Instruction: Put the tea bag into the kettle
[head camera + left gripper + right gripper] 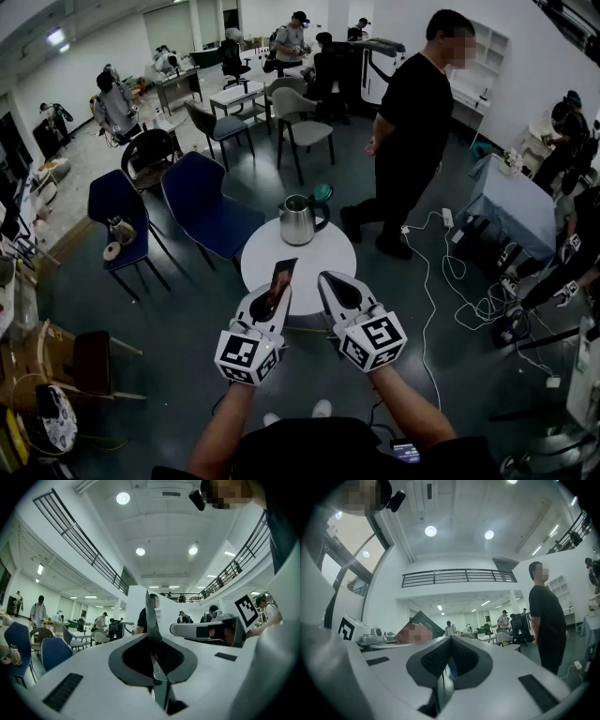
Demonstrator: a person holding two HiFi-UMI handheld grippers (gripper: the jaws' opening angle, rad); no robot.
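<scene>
- Where the floor opens up beyond the worktop, a person in black (415, 122) stands on the far right, well apart from it.
- Two blue chairs (200, 208) sit to the left of the worktop, the nearer one just beside its edge.
- The round white worktop (323, 265) lies straight ahead, just beyond both hand-held grippers.
- A steel kettle (297, 221) with a dark handle stands upright on the far part of the worktop.
- The right hand-held gripper (332, 282) hangs over the near right edge of the worktop, and its jaws are pressed together with nothing between them (450, 639).
- The left hand-held gripper (269, 300) hangs over the near left edge, with its jaws clamped on the tea bag (152, 640).
- The tea bag (281, 278), a thin dark packet, sticks out past the jaw tips toward the kettle, well short of it; it shows edge-on in the left gripper view (150, 613).
</scene>
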